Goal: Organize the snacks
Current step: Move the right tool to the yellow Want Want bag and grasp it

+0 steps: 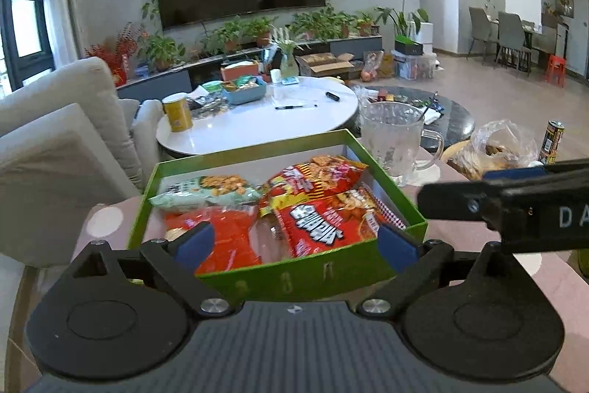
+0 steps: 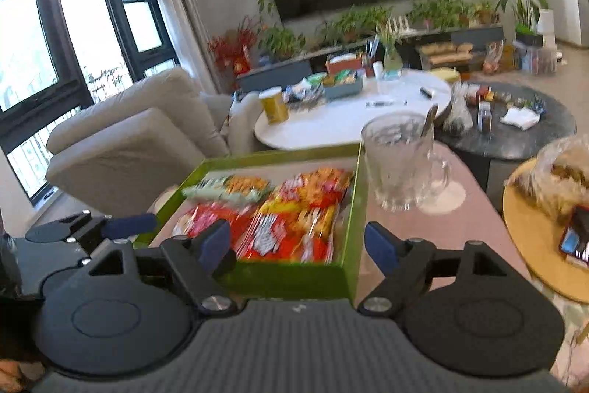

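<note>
A green box (image 1: 176,168) sits on the pink table and holds several snack bags: a pale green bag (image 1: 206,194), a red and yellow bag (image 1: 316,175), a red bag with white letters (image 1: 324,227) and an orange-red bag (image 1: 228,242). My left gripper (image 1: 294,245) is open and empty, its fingers over the box's near edge. My right gripper (image 2: 298,249) is open and empty, at the near right corner of the green box (image 2: 353,179). The right gripper's finger also shows in the left wrist view (image 1: 452,205).
A glass mug (image 1: 394,139) stands just right of the box. A bagged item (image 1: 497,146) on a round wooden board and a dark can (image 1: 551,140) lie further right. A white oval table (image 1: 257,120) and a sofa (image 1: 55,142) lie beyond.
</note>
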The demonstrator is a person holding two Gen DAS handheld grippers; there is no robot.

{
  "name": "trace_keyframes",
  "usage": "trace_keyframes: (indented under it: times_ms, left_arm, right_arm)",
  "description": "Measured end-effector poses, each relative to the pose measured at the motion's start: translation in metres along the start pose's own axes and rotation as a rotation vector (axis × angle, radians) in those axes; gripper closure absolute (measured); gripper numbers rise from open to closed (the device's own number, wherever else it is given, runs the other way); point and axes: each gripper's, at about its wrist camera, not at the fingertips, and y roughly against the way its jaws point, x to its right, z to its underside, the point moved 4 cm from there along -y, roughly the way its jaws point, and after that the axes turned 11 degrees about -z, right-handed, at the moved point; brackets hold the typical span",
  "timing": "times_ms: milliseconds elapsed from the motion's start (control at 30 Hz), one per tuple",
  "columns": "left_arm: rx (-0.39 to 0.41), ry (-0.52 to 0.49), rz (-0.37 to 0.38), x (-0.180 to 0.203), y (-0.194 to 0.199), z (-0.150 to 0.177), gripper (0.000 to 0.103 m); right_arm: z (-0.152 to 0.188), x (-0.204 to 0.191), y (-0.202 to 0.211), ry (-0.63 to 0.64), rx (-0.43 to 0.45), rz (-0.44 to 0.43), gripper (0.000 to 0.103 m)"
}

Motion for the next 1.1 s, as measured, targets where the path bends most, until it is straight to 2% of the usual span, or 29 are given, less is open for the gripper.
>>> trace_keyframes:
  times_ms: [100,567,867,1100]
  left_arm:
    - [0.002,0.022,-0.015,-0.01,0.013,0.005,0.005]
    - [0.029,0.133,-0.099,-0.065,0.079,0.04,0.004]
    - [-0.012,0.23,-0.126,-0.106,0.1,0.072,0.003]
    - [-0.058,0.212,-0.121,-0.112,0.1,0.102,0.004]
  right_arm:
    - [0.006,-0.012,0.006,0.047,-0.004,0.022,0.052]
    - [0.031,-0.051,0.042,0.061,0.008,0.003,0.052]
    - [0.053,-0.067,0.045,0.046,-0.043,0.03,0.049]
    - [0.07,-0.07,0.051,0.034,-0.072,0.05,0.049]
